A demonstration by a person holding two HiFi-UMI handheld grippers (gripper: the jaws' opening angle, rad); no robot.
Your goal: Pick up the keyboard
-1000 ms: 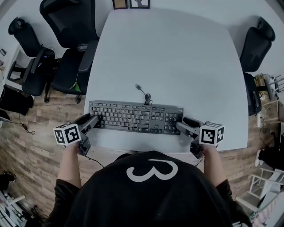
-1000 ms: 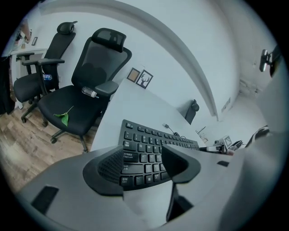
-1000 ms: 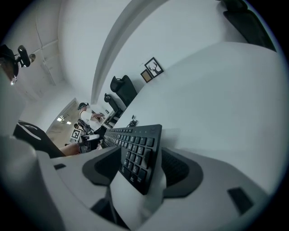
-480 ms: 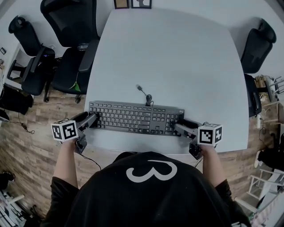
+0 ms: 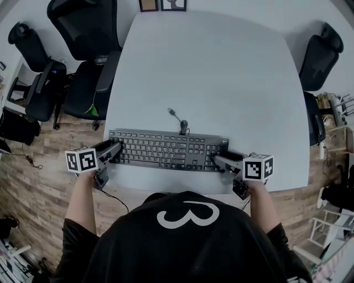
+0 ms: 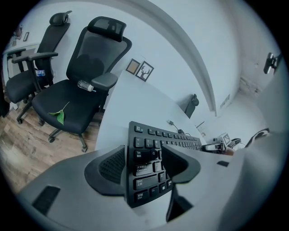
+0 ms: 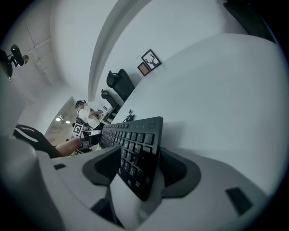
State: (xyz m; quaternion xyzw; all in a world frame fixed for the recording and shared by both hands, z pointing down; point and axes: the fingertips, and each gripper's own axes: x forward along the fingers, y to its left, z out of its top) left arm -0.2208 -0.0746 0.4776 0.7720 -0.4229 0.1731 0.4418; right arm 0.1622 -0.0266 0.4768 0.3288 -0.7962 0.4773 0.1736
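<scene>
A black keyboard (image 5: 168, 150) lies across the near part of the white table (image 5: 210, 66), its cable (image 5: 177, 115) trailing away from me. My left gripper (image 5: 115, 150) has its jaws on either side of the keyboard's left end (image 6: 151, 142) and is shut on it. At the other end (image 7: 135, 135), my right gripper (image 5: 217, 161) is shut on the keyboard too. In both gripper views the keyboard stands tilted between the pads, the left gripper (image 6: 144, 158) and the right gripper (image 7: 140, 167) each pressing it from front and back edge.
Black office chairs (image 5: 83, 38) stand at the table's left, another chair (image 5: 321, 55) at the right. Two small picture frames (image 5: 163, 4) lean at the far edge. The table's near edge runs just below the keyboard.
Both grippers have slid inward over the keyboard's ends, the right one more so. The keyboard has shifted slightly toward me.
</scene>
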